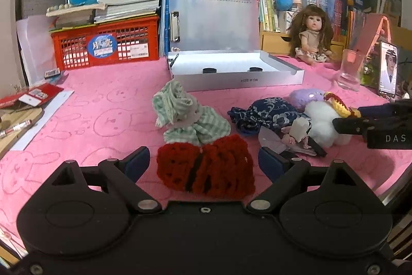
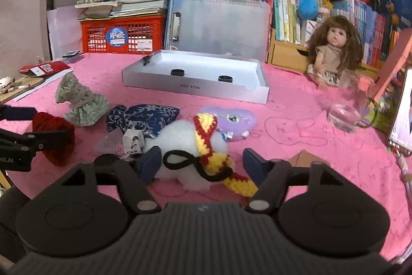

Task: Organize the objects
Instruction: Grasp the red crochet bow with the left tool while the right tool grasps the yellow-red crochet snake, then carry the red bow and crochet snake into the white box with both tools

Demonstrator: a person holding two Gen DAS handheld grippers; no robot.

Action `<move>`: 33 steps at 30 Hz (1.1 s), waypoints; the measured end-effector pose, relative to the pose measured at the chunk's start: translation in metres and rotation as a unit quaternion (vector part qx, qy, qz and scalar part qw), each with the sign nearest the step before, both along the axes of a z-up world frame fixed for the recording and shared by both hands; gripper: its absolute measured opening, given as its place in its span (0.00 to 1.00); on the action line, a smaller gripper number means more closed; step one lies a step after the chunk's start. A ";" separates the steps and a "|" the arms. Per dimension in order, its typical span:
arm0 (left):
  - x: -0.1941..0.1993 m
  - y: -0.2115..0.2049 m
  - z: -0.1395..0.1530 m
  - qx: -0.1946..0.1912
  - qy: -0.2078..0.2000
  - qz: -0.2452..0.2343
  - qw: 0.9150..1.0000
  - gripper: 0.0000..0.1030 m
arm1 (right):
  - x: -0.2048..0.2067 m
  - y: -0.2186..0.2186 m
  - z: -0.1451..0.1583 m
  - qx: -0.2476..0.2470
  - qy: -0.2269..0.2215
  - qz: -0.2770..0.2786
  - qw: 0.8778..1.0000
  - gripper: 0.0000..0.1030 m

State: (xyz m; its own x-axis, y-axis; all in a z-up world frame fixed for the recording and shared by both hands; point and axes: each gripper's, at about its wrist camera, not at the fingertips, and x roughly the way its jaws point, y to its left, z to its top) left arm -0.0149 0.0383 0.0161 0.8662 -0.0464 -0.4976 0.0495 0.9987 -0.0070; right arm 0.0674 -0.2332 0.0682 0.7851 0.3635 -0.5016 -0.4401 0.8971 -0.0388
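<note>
Both tongs gape: left (image 1: 203,163) around red crochet bundle (image 1: 206,168), right (image 2: 202,163) around fluffy white plush (image 2: 190,146).

We see a pink cloth (image 1: 103,105), a red knit piece (image 1: 206,166), a green-striped dress (image 1: 185,117), a blue floral pouch (image 1: 265,112) and a white plush (image 2: 185,143) with a red-and-yellow scarf (image 2: 206,143).

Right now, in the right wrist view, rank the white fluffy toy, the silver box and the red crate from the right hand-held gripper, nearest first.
1. white fluffy toy, between the right hand-held gripper fingers.
2. silver box, mid-table beyond.
3. red crate, back left.
</note>
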 end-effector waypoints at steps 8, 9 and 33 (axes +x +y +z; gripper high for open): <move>0.003 0.001 -0.006 -0.011 0.015 0.007 1.000 0.88 | -0.002 -0.001 -0.002 -0.002 0.005 -0.002 1.000 0.37; 0.003 0.001 -0.007 -0.012 0.016 0.006 1.000 0.88 | -0.002 -0.001 -0.002 -0.002 0.004 -0.002 1.000 0.36; 0.003 -0.001 0.002 -0.027 -0.009 0.005 1.000 0.53 | -0.002 -0.004 0.008 0.020 -0.014 -0.030 0.999 0.31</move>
